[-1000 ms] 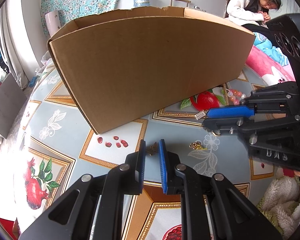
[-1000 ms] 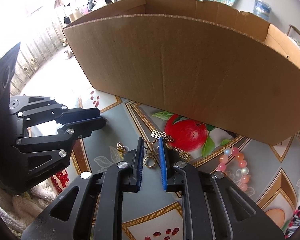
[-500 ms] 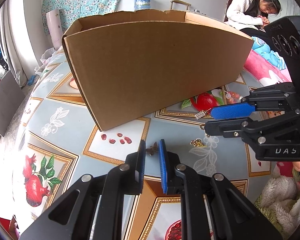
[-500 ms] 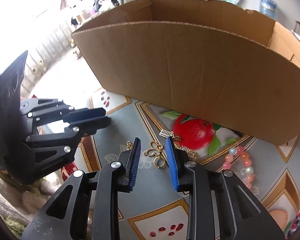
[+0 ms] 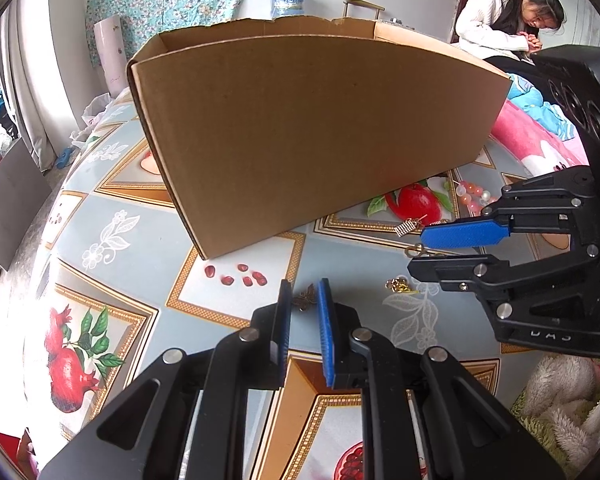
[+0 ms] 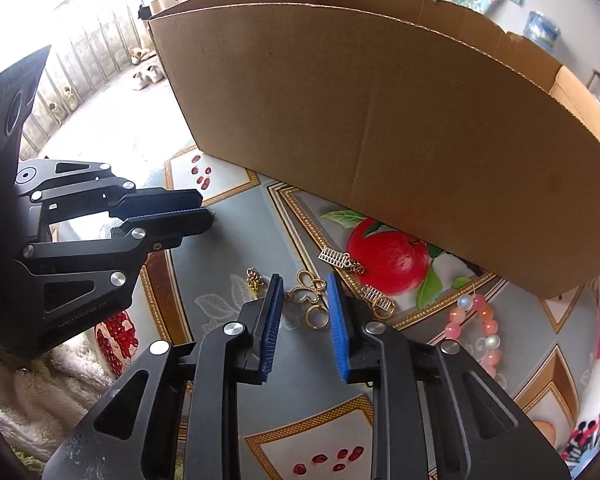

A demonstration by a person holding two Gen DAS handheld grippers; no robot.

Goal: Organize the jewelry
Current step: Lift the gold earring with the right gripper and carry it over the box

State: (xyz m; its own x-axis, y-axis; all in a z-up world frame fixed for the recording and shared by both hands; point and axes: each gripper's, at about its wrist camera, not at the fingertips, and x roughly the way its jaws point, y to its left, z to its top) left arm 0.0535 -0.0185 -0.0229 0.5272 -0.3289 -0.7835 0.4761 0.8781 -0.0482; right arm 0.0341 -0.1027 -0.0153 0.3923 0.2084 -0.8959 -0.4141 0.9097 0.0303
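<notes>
Jewelry is seen scattered on a fruit-patterned tablecloth [image 6: 228,248] in front of a tall cardboard box [image 6: 380,128], presumably the container into which the pieces are to be gathered. A looped gold pendant [image 6: 306,288] with a ring [image 6: 317,317] at its end is framed between the spread blue pads of the right gripper [image 6: 303,312], which is released and holds nothing; the jaws appear to be set either side of the piece so that it can be pinched from the cloth. Two small gold comb-shaped charms [image 6: 334,258] are laid just beyond it on a printed apple, a pink bead bracelet [image 6: 474,320] is left further right, and a small gold chain [image 6: 254,278] lies just to the left. In the left wrist view, a dark leaf-shaped charm [image 5: 305,298] is seen in the narrow gap of the left gripper [image 5: 303,300]; whether it is pinched or merely bracketed cannot be told. The box is kept close behind both tools, so a short carry is judged to be enough.
</notes>
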